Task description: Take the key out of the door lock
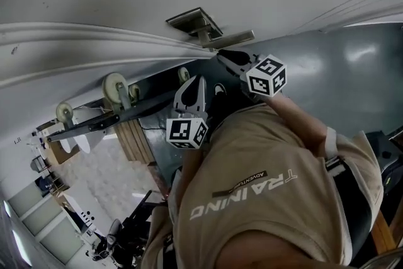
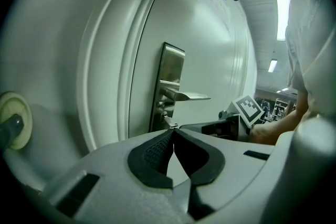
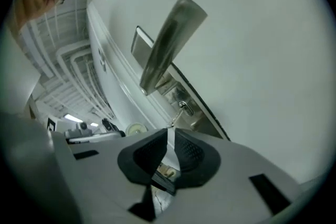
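The white door (image 2: pixel 210 44) carries a steel lock plate (image 2: pixel 169 81) with a lever handle (image 2: pixel 187 96). Below the handle, the small metal key (image 3: pixel 180 109) sticks out of the keyhole, and its outer end runs into my right gripper (image 3: pixel 169 135), which is shut on it. From the left gripper view, the key (image 2: pixel 167 119) shows as a thin stub between the plate and the right gripper (image 2: pixel 181 127). My left gripper (image 2: pixel 173 132) hovers just beside it, shut, holding nothing. The head view has both grippers under the handle (image 1: pixel 228 40), the left gripper (image 1: pixel 195 84) below the right gripper (image 1: pixel 223 57).
The handle (image 3: pixel 170 42) juts out just above the right jaws. A round cream disc (image 2: pixel 12 121) sits on the wall to the door's left. The person's tan shirt (image 1: pixel 264 192) fills the lower head view. A room with ceiling lights lies beyond the door edge.
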`<action>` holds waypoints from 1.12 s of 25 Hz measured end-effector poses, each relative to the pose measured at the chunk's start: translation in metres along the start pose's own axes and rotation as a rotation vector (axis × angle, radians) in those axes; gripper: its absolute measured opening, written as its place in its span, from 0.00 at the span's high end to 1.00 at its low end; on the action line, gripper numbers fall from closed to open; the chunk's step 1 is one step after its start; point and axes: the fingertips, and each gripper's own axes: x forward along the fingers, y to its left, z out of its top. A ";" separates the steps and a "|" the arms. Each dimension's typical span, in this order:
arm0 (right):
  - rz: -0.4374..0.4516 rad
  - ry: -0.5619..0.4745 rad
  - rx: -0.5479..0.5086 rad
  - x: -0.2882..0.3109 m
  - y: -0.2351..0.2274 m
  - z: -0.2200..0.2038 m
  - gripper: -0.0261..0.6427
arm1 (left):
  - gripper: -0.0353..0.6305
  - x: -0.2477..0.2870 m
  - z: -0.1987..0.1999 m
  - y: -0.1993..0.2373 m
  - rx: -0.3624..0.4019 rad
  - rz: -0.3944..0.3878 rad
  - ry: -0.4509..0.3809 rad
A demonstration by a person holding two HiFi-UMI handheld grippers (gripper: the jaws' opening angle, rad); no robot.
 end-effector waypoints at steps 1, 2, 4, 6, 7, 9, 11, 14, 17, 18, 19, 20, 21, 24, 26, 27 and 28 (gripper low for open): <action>0.009 -0.010 0.050 0.002 -0.002 0.002 0.94 | 0.93 0.000 0.000 0.002 -0.005 0.005 0.000; 0.020 -0.021 0.104 0.004 -0.004 0.004 0.93 | 0.93 0.001 0.000 0.002 -0.009 0.004 0.000; 0.057 -0.043 0.230 0.009 -0.006 0.005 0.93 | 0.93 0.004 0.001 0.001 -0.018 -0.010 0.000; 0.099 -0.059 0.344 0.011 -0.004 0.005 0.93 | 0.93 0.005 0.002 -0.002 -0.020 -0.023 -0.001; 0.112 -0.067 0.386 0.012 -0.003 0.005 0.93 | 0.93 0.005 0.003 -0.003 -0.018 -0.025 -0.002; 0.125 -0.087 0.462 0.016 -0.001 0.009 0.93 | 0.93 0.003 0.006 0.000 -0.012 -0.018 -0.005; 0.121 -0.113 0.538 0.021 -0.002 0.014 0.93 | 0.93 0.002 0.006 0.005 -0.005 -0.007 -0.005; 0.121 -0.148 0.630 0.032 -0.010 0.023 0.93 | 0.93 0.004 0.006 0.010 -0.009 -0.002 -0.004; 0.105 -0.160 0.714 0.037 -0.016 0.027 0.93 | 0.93 0.004 0.015 0.012 -0.015 -0.003 -0.017; 0.095 -0.164 0.736 0.036 -0.017 0.027 0.93 | 0.93 0.004 0.019 0.012 -0.008 -0.002 -0.024; 0.089 -0.167 0.749 0.036 -0.018 0.027 0.93 | 0.93 0.005 0.025 0.012 0.001 -0.002 -0.032; 0.085 -0.167 0.752 0.035 -0.019 0.027 0.93 | 0.93 0.006 0.029 0.012 0.008 -0.003 -0.038; 0.082 -0.166 0.749 0.035 -0.019 0.027 0.93 | 0.93 0.007 0.032 0.013 0.013 -0.006 -0.041; 0.074 -0.179 0.732 0.036 -0.021 0.029 0.93 | 0.93 0.013 0.034 0.013 0.027 -0.012 -0.040; 0.074 -0.195 0.754 0.036 -0.020 0.030 0.93 | 0.93 0.015 0.032 0.011 0.025 -0.019 -0.030; 0.072 -0.198 0.769 0.035 -0.020 0.029 0.93 | 0.93 0.015 0.030 0.009 0.020 -0.022 -0.025; 0.067 -0.198 0.775 0.034 -0.020 0.028 0.93 | 0.93 0.015 0.028 0.007 0.015 -0.025 -0.020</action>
